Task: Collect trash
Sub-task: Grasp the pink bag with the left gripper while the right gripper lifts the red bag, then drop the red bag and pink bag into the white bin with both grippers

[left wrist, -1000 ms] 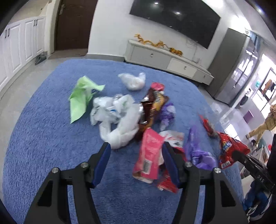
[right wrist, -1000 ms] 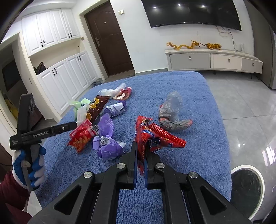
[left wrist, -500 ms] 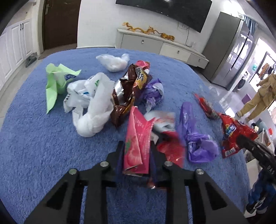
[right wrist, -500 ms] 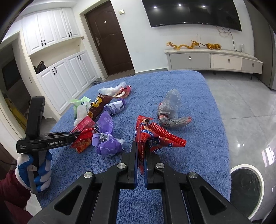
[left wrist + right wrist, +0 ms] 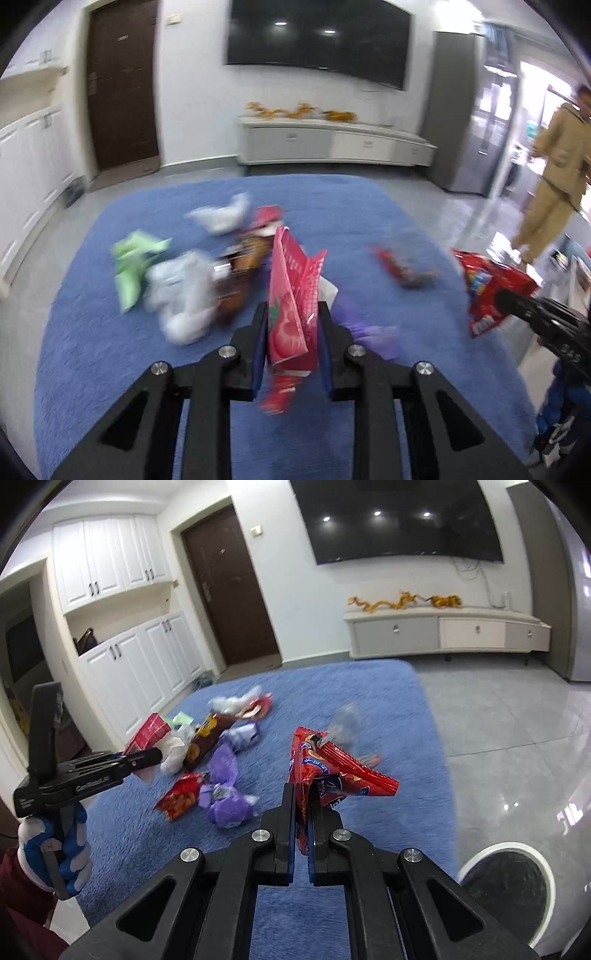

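My left gripper point(image 5: 292, 325) is shut on a pink strawberry wrapper point(image 5: 291, 291), lifted above the blue rug point(image 5: 92, 350). The same pink wrapper point(image 5: 149, 734) shows in the right wrist view at the left gripper's point(image 5: 153, 755) tip. My right gripper point(image 5: 303, 805) is shut on a red snack bag point(image 5: 332, 771), also held off the rug. On the rug lie a purple wrapper point(image 5: 223, 794), an orange-red packet point(image 5: 181, 799), a brown bag point(image 5: 207, 740), white plastic bags point(image 5: 184, 295) and a green wrapper point(image 5: 133, 266).
A round white-rimmed bin point(image 5: 506, 882) stands on the tiled floor at the lower right. A person in tan clothes point(image 5: 554, 173) stands at the far right. A low white cabinet point(image 5: 443, 631) lines the back wall. A gloved hand point(image 5: 55, 849) holds the left gripper.
The left gripper closed on the pink wrapper and lifted it off the rug. The right gripper rose a little with the red bag still in it.
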Motion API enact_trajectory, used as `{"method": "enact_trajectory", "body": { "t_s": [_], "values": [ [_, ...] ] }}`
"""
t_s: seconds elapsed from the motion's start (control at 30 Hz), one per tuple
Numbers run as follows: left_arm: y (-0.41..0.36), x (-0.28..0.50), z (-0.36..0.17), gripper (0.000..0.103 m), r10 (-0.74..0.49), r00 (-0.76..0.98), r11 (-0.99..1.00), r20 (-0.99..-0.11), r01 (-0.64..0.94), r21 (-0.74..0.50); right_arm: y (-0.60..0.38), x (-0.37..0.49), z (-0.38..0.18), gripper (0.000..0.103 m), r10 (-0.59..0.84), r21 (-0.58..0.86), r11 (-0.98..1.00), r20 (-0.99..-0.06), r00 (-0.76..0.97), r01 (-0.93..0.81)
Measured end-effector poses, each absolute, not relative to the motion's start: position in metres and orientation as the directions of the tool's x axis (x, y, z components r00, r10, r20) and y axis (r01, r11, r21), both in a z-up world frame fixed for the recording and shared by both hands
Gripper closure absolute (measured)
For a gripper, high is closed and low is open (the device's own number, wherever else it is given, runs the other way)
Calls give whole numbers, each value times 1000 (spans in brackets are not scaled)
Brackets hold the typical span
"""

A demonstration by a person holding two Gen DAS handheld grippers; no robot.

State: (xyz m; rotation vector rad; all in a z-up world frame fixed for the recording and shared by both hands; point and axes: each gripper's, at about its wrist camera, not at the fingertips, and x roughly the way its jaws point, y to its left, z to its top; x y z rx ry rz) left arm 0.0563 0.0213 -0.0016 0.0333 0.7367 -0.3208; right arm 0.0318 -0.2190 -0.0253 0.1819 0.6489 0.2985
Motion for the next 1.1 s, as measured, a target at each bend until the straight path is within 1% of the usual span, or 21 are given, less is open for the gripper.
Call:
{"method": "enact_trajectory", "body": {
  "t_s": [0.13, 0.23, 0.33, 0.43, 0.57, 0.8, 0.9, 0.93, 0.97, 1.03, 1.07, 1.1],
  "values": [
    [-30, 62, -2, 80, -396, 625, 892, -673, 435, -120, -246, 22, -22, 98, 266, 258, 956, -559, 785, -140],
    [-72, 61, -4, 80, -464, 572, 838, -676, 531, -126, -276, 13, -27, 98, 193, 265, 963, -570, 799, -44],
    [-113, 62, -7, 80, -526, 504, 774, -685, 618, -139, -302, 7, -35, 98, 120, 260, 964, -590, 798, 48],
    [-151, 66, -11, 80, -563, 441, 719, -699, 678, -152, -327, 3, -49, 98, 24, 222, 963, -629, 777, 151],
    [-192, 75, -18, 80, -599, 353, 660, -718, 726, -194, -357, 1, -74, 98, -75, 196, 937, -693, 717, 288],
    [-256, 104, -42, 77, -615, 197, 592, -764, 755, -282, -391, 9, -114, 97, -165, 148, 886, -784, 598, 438],
    [-276, 116, -53, 75, -628, 124, 568, -768, 748, -344, -400, 15, -131, 96, -181, 140, 861, -814, 552, 489],
    [-281, 121, -58, 74, -634, 99, 562, -767, 741, -369, -403, 17, -136, 96, -188, 137, 852, -821, 539, 506],
    [-287, 128, -63, 69, -642, 58, 550, -765, 730, -406, -406, 18, -143, 96, -196, 134, 839, -830, 522, 528],
    [-299, 139, -70, 56, -662, -20, 518, -749, 711, -476, -411, 23, -155, 94, -211, 129, 813, -844, 493, 568],
    [-303, 143, -72, 43, -666, -36, 512, -745, 704, -492, -412, 23, -160, 87, -218, 123, 804, -849, 481, 582],
    [-306, 148, -74, 36, -671, -51, 505, -740, 699, -506, -414, 25, -165, 82, -229, 113, 794, -855, 465, 598]
  ]
}}
